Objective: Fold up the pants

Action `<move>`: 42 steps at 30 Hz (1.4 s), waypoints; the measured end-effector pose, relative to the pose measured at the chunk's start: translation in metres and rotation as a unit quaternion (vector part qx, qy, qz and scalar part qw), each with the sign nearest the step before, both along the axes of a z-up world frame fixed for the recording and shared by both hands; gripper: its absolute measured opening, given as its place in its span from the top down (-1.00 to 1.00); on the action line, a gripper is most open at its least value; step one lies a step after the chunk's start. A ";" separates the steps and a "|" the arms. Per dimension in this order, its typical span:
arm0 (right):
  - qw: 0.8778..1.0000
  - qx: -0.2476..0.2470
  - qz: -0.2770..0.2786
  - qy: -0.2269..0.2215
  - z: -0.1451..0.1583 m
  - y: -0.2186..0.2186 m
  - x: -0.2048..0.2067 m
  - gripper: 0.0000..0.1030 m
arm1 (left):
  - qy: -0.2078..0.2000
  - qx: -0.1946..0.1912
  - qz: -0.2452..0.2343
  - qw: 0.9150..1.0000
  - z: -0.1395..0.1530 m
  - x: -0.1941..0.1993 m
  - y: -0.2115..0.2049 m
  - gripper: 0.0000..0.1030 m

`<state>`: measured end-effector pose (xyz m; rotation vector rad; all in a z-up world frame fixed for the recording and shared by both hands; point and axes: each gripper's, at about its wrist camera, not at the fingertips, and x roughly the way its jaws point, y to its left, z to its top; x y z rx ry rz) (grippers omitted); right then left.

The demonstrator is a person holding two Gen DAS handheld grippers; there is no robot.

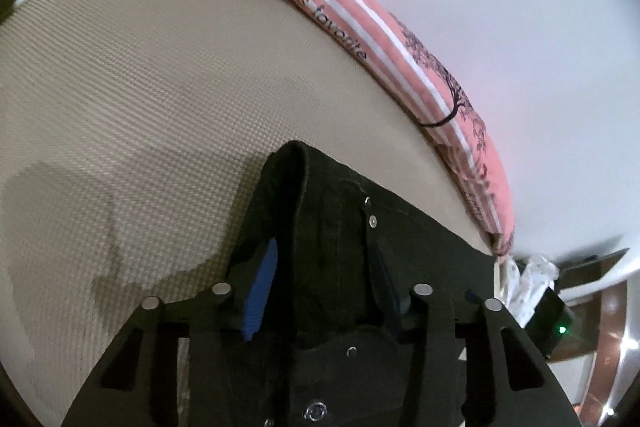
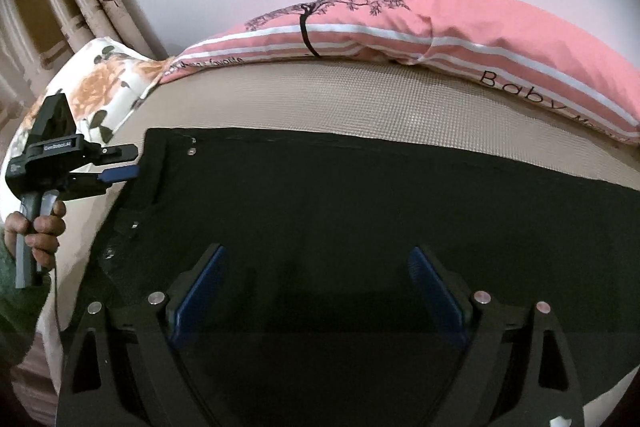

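Jaws on the left gripper [image 1: 326, 291] pinch a raised fold of the black pants' [image 2: 360, 211] waistband, blue pads on either side of the cloth. Over on the right gripper [image 2: 318, 291], jaws are spread wide, hovering above the dark fabric with nothing between them. Pants lie flat across the beige mattress [image 2: 360, 107], waist end at 9 o'clock in the right wrist view. Pink striped pillow [image 2: 480, 31] sits at 12 o'clock, floral pillow [image 2: 100, 87] at 10.
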<state>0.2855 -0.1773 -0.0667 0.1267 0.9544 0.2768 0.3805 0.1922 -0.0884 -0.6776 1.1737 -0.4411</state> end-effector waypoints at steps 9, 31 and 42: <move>1.000 0.008 0.000 0.007 -0.014 -0.004 0.007 -0.75 | -0.005 -0.024 -0.048 0.999 -0.012 0.026 -0.022 0.34; 0.989 -0.049 0.142 -0.009 0.018 -0.019 0.063 -0.75 | -0.125 -0.041 -0.072 0.989 0.044 0.004 -0.045 0.84; 0.926 -0.056 0.361 0.091 0.015 0.006 0.118 -0.57 | -0.177 -0.060 -0.107 0.976 0.090 -0.037 -0.044 0.84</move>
